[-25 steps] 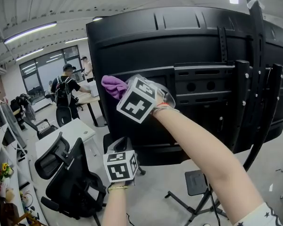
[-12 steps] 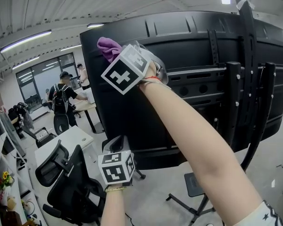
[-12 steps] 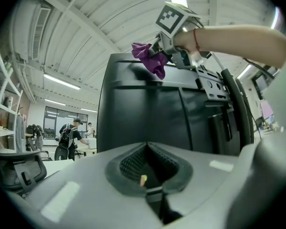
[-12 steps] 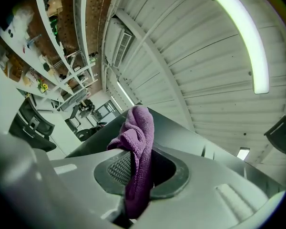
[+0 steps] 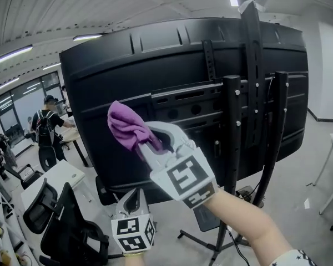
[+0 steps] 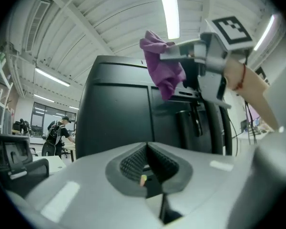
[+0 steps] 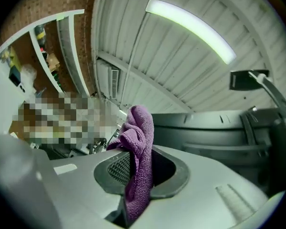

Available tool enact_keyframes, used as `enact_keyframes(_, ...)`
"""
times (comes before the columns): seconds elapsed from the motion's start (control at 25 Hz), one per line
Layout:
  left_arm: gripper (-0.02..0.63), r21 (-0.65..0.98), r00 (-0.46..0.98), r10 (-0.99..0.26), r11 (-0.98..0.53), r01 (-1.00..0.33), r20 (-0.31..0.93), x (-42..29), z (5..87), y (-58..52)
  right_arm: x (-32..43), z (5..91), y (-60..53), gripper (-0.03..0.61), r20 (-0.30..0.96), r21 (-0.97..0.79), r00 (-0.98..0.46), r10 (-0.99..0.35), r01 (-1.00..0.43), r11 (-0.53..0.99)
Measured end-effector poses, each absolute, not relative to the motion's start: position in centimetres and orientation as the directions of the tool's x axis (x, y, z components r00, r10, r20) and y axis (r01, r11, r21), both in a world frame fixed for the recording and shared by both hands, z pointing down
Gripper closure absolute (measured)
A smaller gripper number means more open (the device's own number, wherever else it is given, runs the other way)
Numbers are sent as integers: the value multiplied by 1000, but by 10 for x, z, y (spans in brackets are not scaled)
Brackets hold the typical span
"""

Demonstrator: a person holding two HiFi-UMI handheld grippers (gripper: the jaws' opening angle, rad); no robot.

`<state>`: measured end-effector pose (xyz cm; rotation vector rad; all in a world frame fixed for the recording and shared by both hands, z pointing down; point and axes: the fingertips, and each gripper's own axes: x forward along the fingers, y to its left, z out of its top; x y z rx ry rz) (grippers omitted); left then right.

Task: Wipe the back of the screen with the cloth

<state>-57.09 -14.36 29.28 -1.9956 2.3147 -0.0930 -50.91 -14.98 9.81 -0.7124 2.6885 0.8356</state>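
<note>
Wiping stage, cloth [image 5: 127, 127] raised against the back of the screen [image 5: 155, 65]. The cloth is pinched between the jaws of the right gripper [image 5: 151, 144], whose pads are pressed onto a fold of the purple fabric [image 7: 138, 147]; the rest is bunched beyond the fingertips. In the head view the cloth is seen over the left-central part of the dark rear panel, near the left end of the horizontal mounting rail [image 5: 183, 90]. Contact with the panel cannot be confirmed: in the right gripper view the bundle is directed past the panel toward the ceiling.

The left gripper [image 5: 132, 197] is held low, beneath the lower edge of the screen, with its jaws pressed together on nothing [image 6: 147, 168], and takes no part in the work.

Progress is judged as partial at most. No streak, dust line or damp trace is visible on the panel, so the area already wiped cannot be told. The upper band, the right half and the zone behind the upright stand posts [image 5: 233, 132] are well apart from the cloth and are taken as remaining.

The cloth's long axis is laid along the jaws, its free end directed up and to the left in the head view. The screen's long axis is horizontal, with its back turned to the wearer
</note>
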Motion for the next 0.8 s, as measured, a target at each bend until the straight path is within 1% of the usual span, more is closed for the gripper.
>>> enact_keyframes(0.16,606,-50,-132,-991,133,-990,-16,-518,335,-140,-423,195,-165,520,-333,380,-804,-492,-592,710)
enact_keyframes(0.28,606,-13,-97,-995,97,-995,4,-469,361,-140,-354,258,-170,520,-297,229,-749,-592,-658,717)
enact_keyframes(0.36,606,-15,-77,-997,77,-997,17,-429,372,-142,-307,292,-170,520,-254,154,-721,-645,-689,708)
enact_keyframes(0.48,606,-35,-29,-999,28,-999,44,-351,384,-148,-228,331,-173,520,-187,88,-676,-713,-735,673)
enact_keyframes(0.64,606,-17,49,-996,-50,-999,74,-243,399,-156,-128,357,-171,520,-134,67,-636,-760,-771,633)
enact_keyframes(0.8,606,10,106,-992,-105,-994,76,-148,410,-158,-37,367,-165,520,-123,92,-607,-785,-795,600)
